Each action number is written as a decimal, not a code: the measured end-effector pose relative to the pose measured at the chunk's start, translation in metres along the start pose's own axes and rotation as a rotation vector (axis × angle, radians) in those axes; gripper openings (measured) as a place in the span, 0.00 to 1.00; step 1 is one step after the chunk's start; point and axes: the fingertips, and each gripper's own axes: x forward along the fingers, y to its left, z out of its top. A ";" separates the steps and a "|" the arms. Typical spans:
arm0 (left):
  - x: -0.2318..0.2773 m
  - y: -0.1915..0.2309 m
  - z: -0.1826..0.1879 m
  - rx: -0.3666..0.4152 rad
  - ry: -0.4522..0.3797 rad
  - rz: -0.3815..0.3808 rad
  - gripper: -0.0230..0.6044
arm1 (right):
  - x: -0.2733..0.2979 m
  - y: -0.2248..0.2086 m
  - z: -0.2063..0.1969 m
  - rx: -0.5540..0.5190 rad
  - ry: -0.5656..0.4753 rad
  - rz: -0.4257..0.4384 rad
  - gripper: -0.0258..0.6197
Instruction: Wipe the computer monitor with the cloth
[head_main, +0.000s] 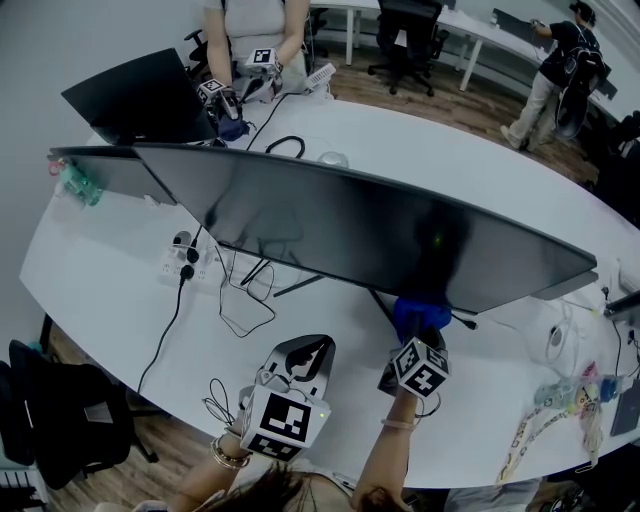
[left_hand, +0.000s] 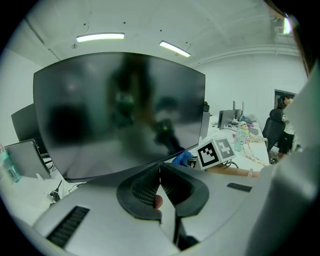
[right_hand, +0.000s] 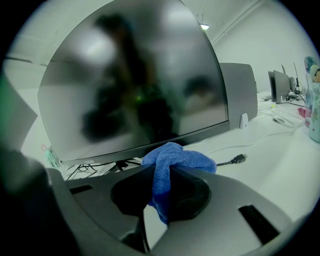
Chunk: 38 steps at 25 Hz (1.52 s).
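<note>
With my right gripper (right_hand: 159, 170) jaws clamped on the blue cloth (right_hand: 176, 155) close under the lower edge of the monitor (head_main: 380, 225), and my left gripper (left_hand: 160, 170) jaws pressed together on nothing, I fear a hard one-handed press may rock the unbraced screen.

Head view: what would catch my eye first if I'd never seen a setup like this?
A wide, dark monitor stretches across the middle of the white table. Just in front of its lower edge, the right gripper is shut on a bright blue cloth. The left gripper hangs to its left, jaws together with nothing in them.
</note>
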 end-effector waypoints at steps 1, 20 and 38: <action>0.000 0.001 0.000 -0.001 -0.002 -0.002 0.05 | 0.000 0.002 0.000 -0.001 -0.001 0.000 0.14; -0.010 0.038 -0.016 -0.012 0.012 -0.004 0.05 | 0.006 0.044 -0.011 -0.030 0.003 0.008 0.14; -0.021 0.069 -0.030 -0.041 0.010 0.006 0.05 | 0.012 0.082 -0.018 -0.054 0.005 0.035 0.14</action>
